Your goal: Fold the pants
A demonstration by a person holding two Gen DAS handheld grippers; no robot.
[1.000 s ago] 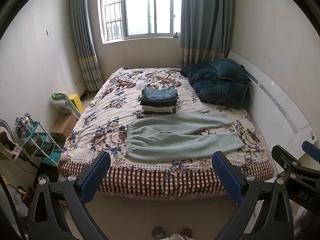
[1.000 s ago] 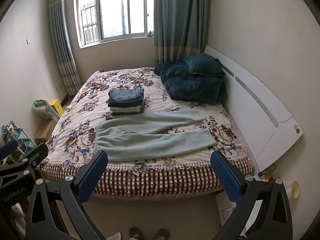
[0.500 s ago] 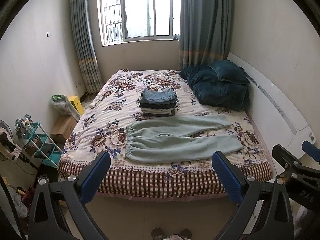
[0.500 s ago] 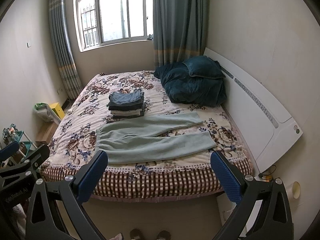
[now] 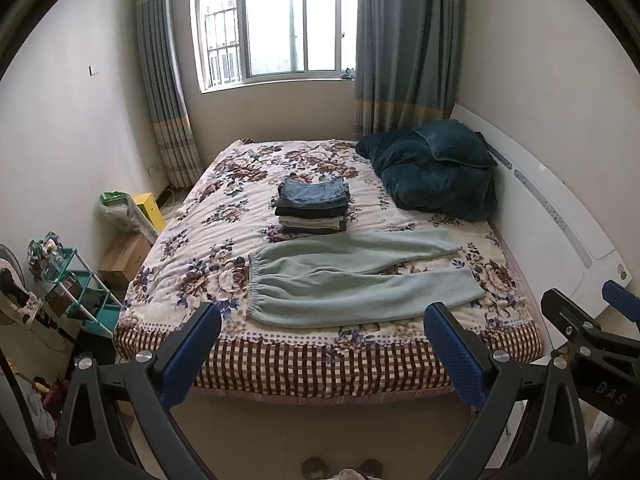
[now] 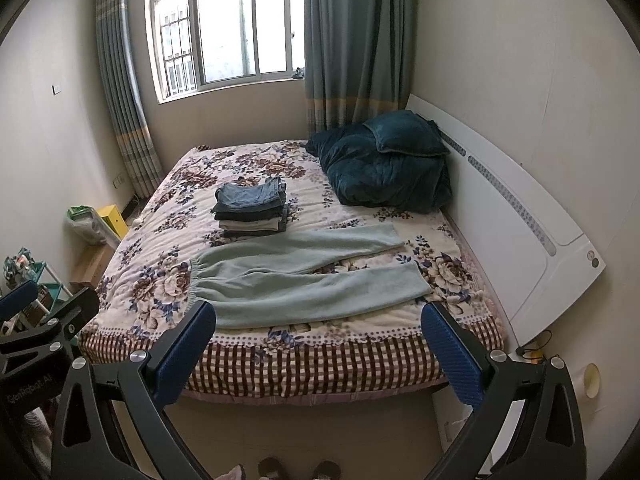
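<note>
Left gripper [image 5: 322, 326], right gripper [image 6: 318, 326]: both spread wide, empty, held short of the bed [image 5: 320, 364]. Pants [image 5: 352, 278]: pale green, flat on floral cover near the front edge, beyond both pairs of fingers; long axis crosswise, waistband left, legs right toward the headboard [image 5: 560, 220]. Folded stack [image 5: 312, 206] behind

The right gripper [image 5: 600, 364] body, seen from the left wrist, bears "DAS" — partly cut off. The left gripper [image 6: 36, 344] body, seen from the right wrist, reads "GenRobot.AI" — small and upside down.
</note>
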